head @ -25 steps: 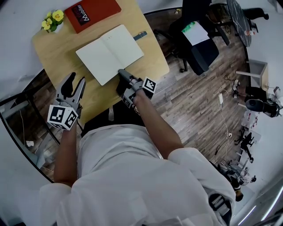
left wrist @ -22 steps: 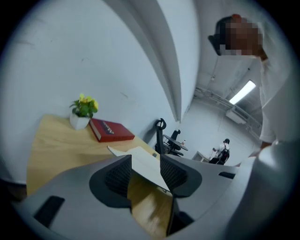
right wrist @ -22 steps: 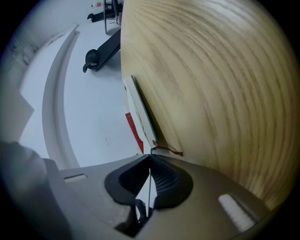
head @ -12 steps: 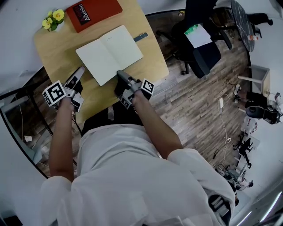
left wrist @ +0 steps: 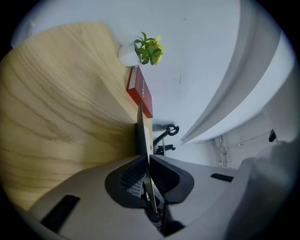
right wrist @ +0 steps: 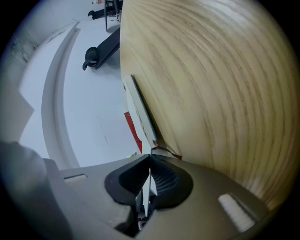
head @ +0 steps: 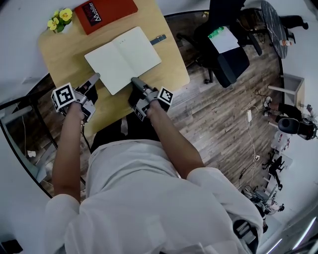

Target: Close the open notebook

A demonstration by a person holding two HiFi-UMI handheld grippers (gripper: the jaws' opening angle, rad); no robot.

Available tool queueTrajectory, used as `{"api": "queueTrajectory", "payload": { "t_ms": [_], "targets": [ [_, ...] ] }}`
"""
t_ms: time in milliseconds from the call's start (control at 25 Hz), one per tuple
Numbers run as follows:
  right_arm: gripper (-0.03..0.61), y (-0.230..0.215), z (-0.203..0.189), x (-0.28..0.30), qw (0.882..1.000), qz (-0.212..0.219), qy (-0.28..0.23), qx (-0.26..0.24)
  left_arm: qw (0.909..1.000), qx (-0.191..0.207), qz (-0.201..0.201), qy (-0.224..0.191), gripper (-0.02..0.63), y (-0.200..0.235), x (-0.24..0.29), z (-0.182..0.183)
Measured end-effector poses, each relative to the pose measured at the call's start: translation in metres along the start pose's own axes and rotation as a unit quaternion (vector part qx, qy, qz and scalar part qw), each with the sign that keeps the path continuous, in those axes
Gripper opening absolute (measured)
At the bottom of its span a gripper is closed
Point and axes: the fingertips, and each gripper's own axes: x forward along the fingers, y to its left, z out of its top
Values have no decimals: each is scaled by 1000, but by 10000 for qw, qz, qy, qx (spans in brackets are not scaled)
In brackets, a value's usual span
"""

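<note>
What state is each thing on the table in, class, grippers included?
notebook: open, lying flat.
red book: closed.
potted flowers: standing upright.
left gripper: jaws just closed on the notebook's edge.
right gripper: shut on the notebook's near edge.

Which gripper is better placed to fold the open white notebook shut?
Left: left gripper, jaws just closed on the white notebook at its outer edge, could swing it over; right gripper clamps near the spine.

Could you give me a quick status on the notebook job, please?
Left hand-held gripper jaws just closing on left edge of notebook. Right hand-held gripper shut on its near edge. It lies open on table. Red book, pen apart from it.
</note>
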Motion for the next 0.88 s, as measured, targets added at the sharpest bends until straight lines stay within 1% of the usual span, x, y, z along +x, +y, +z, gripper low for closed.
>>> {"api": "queueTrajectory", "payload": {
  "t_ms": [160,320,360,440,520,600,640,680,760,880],
  "targets": [
    [14,0,1,-2,9997,-169,31,-183,9998,73,163,47,29,4,-1,-3],
    [15,0,-2,-8,9965,-534,300,-567,9997,103,205,0,26,1,0,-4],
    [15,1,-1,-12,9945,-623,382,-755,9997,133,211,-16,25,-1,1,-3],
    [15,8,7,-21,9872,-698,514,-1339,9996,207,178,-37,25,-7,4,-1],
    [15,34,13,-28,9733,-579,531,-2156,9995,306,44,-16,25,-20,8,1],
    [15,73,18,-36,9511,-377,388,-3040,9992,404,-22,14,26,-30,12,2],
    [15,92,22,-40,9362,-286,283,-3491,9991,432,1,12,26,-32,13,3],
    [15,111,26,-44,9181,-180,187,-3955,9990,446,33,-2,28,-33,14,4],
    [15,143,33,-49,8756,38,22,-4830,9988,488,-37,-31,29,-43,19,6],
    [15,181,39,-55,8067,176,-214,-5903,9984,537,-144,-90,32,-56,27,9]
  ]
}}
